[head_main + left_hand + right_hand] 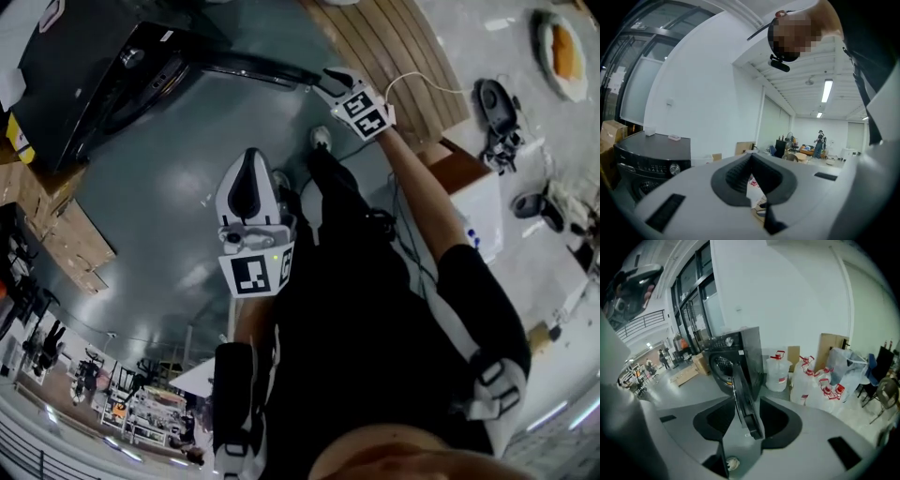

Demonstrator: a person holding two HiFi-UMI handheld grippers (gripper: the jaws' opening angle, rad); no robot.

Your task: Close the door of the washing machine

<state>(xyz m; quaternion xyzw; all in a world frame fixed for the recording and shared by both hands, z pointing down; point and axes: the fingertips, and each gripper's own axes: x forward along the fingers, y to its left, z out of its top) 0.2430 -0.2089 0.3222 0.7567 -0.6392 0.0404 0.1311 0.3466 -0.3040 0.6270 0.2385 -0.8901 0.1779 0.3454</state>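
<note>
The black washing machine [84,66] stands at the upper left of the head view, its door [253,70] swung open toward the right. My right gripper [323,82] is at the door's free end. In the right gripper view the door [740,390] runs edge-on between the jaws, both pads against it, so my right gripper [746,401] is shut on it, with the drum opening [723,364] behind. My left gripper [250,159] hangs near my body, away from the machine. Its jaws [751,157] are shut on nothing. The machine's control panel [651,164] shows at the left.
Several water jugs [806,385] with red caps stand to the machine's right against the white wall. Cardboard boxes [66,239] lie left of the grey floor. A wooden platform [394,47] and a white box [478,211] are to my right. My foot [321,139] is below the door.
</note>
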